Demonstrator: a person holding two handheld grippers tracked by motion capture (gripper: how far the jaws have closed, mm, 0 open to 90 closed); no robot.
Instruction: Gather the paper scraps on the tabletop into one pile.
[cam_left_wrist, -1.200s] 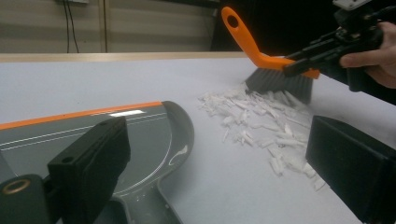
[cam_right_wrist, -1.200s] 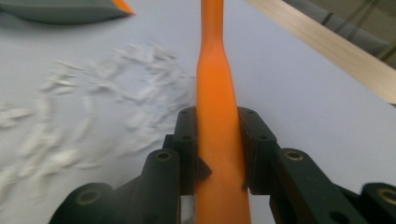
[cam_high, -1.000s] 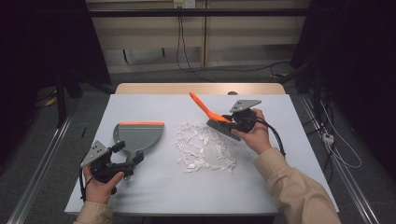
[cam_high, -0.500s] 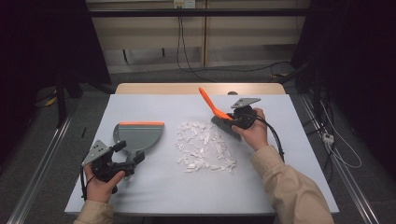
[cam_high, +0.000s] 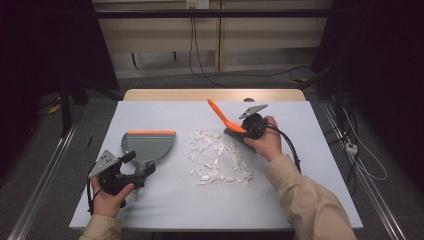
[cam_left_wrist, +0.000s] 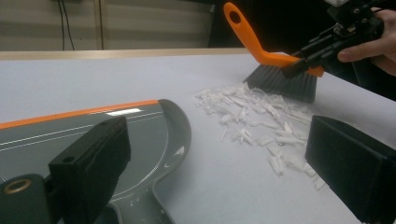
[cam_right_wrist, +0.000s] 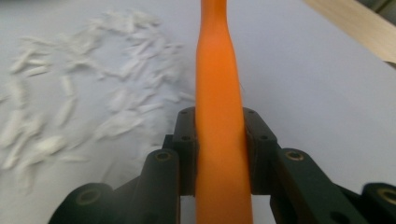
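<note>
Orange brush handle is pinched in the right gripper, high view: jaws pressed onto it, handle slanting up toward 11 o'clock, dark bristle head at the table's far-right part touching the 1 o'clock edge of the white scrap pile. Those jaws have just been closing, handle between them. Pile sits mid-table on the pale blue sheet. Grey dustpan with orange lip lies at 9 o'clock of the pile, apart from it, lip on the far side. Left gripper sits at the pan's handle end, 7 o'clock of the pile; from here cannot tell if it grips. Open room: bare sheet along the near edge and the whole right side past the right hand; the wooden table edge shows beyond the sheet at 12. Left gripper view: both black jaws spread wide, nothing pressed; the dustpan passes under the left jaw, its handle between the jaws. Scrap pile at 1 o'clock, brush bristles resting at its far edge, right gripper clamped on the orange neck. Bare gap between pan and scraps. Right gripper view: orange handle runs straight up the middle, both pads tight against its sides. Scraps spread at 10 o'clock, blurred; bare sheet at 2 o'clock, wooden edge in the top-right corner.
</note>
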